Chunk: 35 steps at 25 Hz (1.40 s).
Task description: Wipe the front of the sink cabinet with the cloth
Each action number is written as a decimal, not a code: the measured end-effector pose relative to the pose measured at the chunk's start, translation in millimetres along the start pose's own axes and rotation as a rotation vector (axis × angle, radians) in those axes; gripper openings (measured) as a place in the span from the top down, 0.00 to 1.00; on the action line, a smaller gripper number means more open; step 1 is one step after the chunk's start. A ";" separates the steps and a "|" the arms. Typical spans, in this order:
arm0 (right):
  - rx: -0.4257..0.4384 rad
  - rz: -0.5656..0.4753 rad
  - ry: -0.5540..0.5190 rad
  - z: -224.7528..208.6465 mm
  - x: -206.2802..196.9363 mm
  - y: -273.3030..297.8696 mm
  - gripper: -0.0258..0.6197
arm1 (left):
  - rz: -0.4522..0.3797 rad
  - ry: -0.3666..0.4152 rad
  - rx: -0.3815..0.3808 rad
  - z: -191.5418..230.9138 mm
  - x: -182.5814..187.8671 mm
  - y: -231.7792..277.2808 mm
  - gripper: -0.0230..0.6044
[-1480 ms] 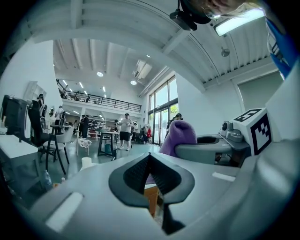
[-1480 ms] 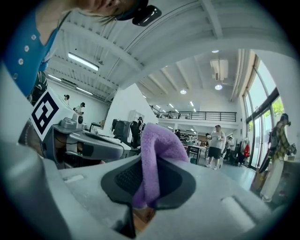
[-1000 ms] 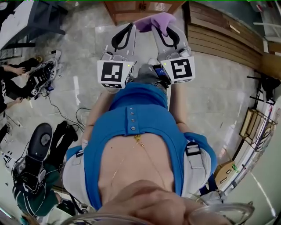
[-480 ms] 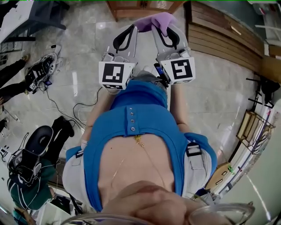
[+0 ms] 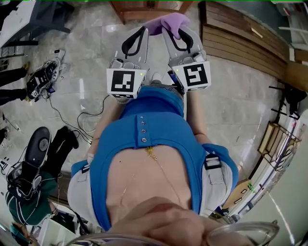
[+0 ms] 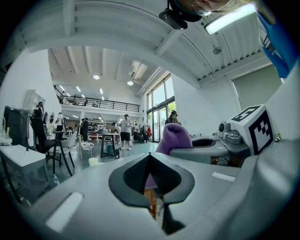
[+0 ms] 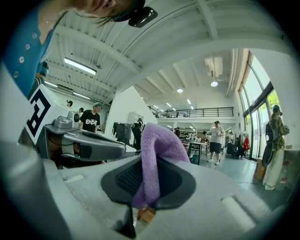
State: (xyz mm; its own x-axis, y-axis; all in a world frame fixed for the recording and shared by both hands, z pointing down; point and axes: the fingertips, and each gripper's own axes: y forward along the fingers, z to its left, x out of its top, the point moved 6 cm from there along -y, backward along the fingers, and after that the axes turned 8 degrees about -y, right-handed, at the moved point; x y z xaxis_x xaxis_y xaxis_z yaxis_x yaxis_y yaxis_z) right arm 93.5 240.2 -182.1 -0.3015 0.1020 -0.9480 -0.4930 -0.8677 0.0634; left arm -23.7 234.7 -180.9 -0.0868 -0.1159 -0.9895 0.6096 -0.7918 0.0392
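Note:
The purple cloth (image 5: 169,21) hangs from my right gripper (image 5: 166,28), which is shut on it; in the right gripper view the cloth (image 7: 157,140) folds up and over the pads. My left gripper (image 5: 144,30) is beside it, jaws shut, and the cloth's edge reaches its tip. In the left gripper view the left gripper (image 6: 149,157) has its pads together, with a sliver of purple and brown wood showing through the gap below. The cloth (image 6: 173,138) shows over the right gripper (image 6: 206,150). The wooden cabinet (image 5: 149,7) is just beyond both tips at the top edge.
Wooden planks (image 5: 240,41) lie on the floor to the right of the cabinet. Cables and shoes (image 5: 45,79) are at the left, a crouching person (image 5: 29,192) at the lower left, and a wire rack (image 5: 276,139) at the right. Other people stand in the hall.
Both grippers with the cloth have shifted slightly left and toward the cabinet. People at the left edge of the floor have moved.

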 end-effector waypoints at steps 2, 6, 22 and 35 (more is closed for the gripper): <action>0.009 -0.001 0.001 -1.5 -1.0 -1.4 0.86 | 0.001 0.010 0.002 -5.0 -0.1 2.4 0.97; 0.015 -0.010 0.004 -1.6 -0.6 -6.1 0.86 | 0.002 0.028 0.003 -15.7 -1.2 3.9 0.96; 0.032 -0.018 0.016 1.1 4.2 -11.6 0.87 | -0.019 0.028 0.045 -19.0 1.3 2.2 0.96; 0.040 -0.012 0.002 6.4 2.2 -5.1 0.87 | -0.013 0.032 0.057 -12.4 -1.5 -3.0 0.96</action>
State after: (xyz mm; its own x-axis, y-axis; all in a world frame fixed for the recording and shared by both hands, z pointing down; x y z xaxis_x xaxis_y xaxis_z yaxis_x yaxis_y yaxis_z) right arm 90.1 248.0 -182.5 -0.2938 0.1108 -0.9494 -0.5288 -0.8463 0.0648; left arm -15.6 244.7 -181.3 -0.0690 -0.0871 -0.9938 0.5630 -0.8258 0.0333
